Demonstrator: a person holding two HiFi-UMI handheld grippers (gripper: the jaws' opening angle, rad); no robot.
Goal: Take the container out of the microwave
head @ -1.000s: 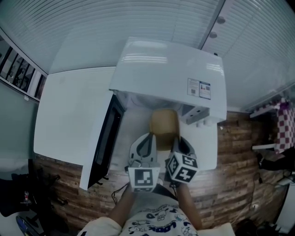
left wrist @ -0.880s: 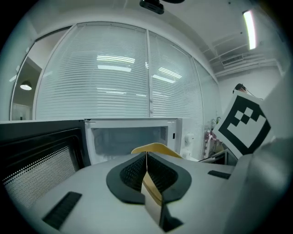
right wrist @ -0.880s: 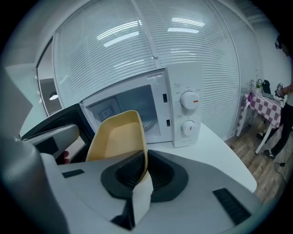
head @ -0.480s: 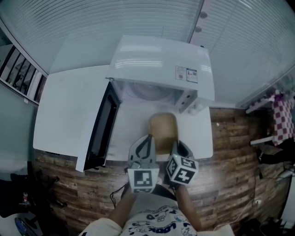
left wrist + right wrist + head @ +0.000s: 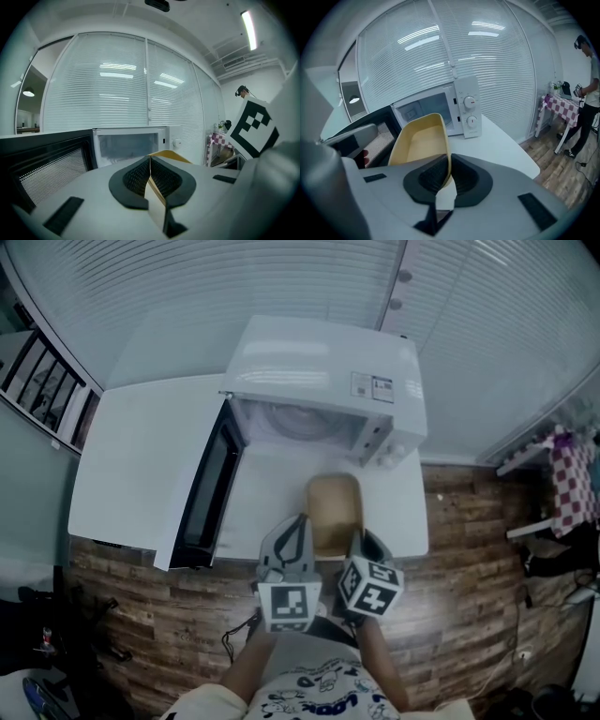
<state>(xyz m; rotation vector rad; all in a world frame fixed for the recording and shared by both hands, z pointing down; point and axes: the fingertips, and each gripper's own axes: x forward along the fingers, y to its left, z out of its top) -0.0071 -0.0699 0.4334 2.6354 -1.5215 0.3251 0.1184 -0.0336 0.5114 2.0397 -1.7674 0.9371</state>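
A tan, oblong container (image 5: 334,509) hangs over the white table (image 5: 141,456), in front of the white microwave (image 5: 323,381), whose door (image 5: 204,498) stands swung open to the left. My left gripper (image 5: 302,538) is shut on the container's left rim and my right gripper (image 5: 360,542) on its right rim. In the left gripper view the thin rim (image 5: 151,180) is pinched between the dark pads (image 5: 136,178), with the empty oven cavity (image 5: 129,145) beyond. The right gripper view shows the container's hollow (image 5: 423,140) empty, its rim clamped at my right gripper (image 5: 449,172).
The microwave's dials (image 5: 469,110) face the table's right end. The table's front edge (image 5: 375,557) lies under the container's near end, with wooden floor (image 5: 469,568) beyond. A person (image 5: 588,93) stands by a checkered table (image 5: 562,105) at the far right. Shelves (image 5: 37,371) line the left wall.
Both grippers have drawn the container back out of the microwave's mouth toward the table's front edge. The grip on both rims is unchanged.
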